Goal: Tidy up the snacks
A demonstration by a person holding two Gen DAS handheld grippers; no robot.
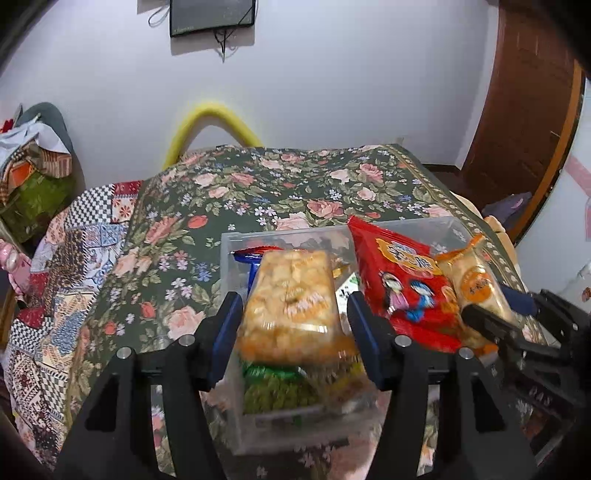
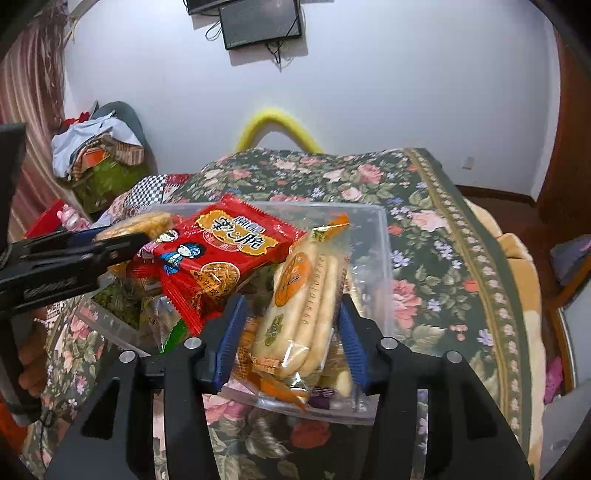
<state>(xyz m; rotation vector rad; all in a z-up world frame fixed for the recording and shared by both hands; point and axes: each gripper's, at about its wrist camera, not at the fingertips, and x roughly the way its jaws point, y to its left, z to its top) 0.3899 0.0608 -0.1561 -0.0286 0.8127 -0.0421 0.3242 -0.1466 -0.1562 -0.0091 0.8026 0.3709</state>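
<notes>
Two grippers work over the same clear plastic bin [image 1: 236, 254], which sits on a bed spread with a dark green floral blanket [image 1: 280, 184]. Nearest, the left gripper [image 1: 291, 325] has its blue-padded jaws set either side of a clear packet of golden puffed rice cake [image 1: 291, 295]; the pads look to touch its edges, so it appears clamped on the packet, held above the bin's contents. Beneath it lie a green-wrapped snack [image 1: 273, 391] and other blurred wrappers inside the bin.

Just to the right, the right gripper [image 2: 291, 332] grips a clear packet of pale finger biscuits [image 2: 303, 314] with an orange round label, standing nearly upright over the bin's near right corner. A red snack packet [image 2: 218, 254] printed with two cartoon children leans tilted between the two held packets, resting on the pile and crowding both grippers. From the right wrist view, the left gripper's black frame comes in from the left, just beside the red packet.

Farther off, a patchwork quilt [image 1: 74, 258] covers the bed's left side. Beyond the bed, a yellow padded hoop [image 1: 214, 122] rises against the white wall [image 1: 332, 74], a heap of clothes [image 1: 33, 158] sits at the left, and a dark screen [image 1: 212, 16] hangs high up.
</notes>
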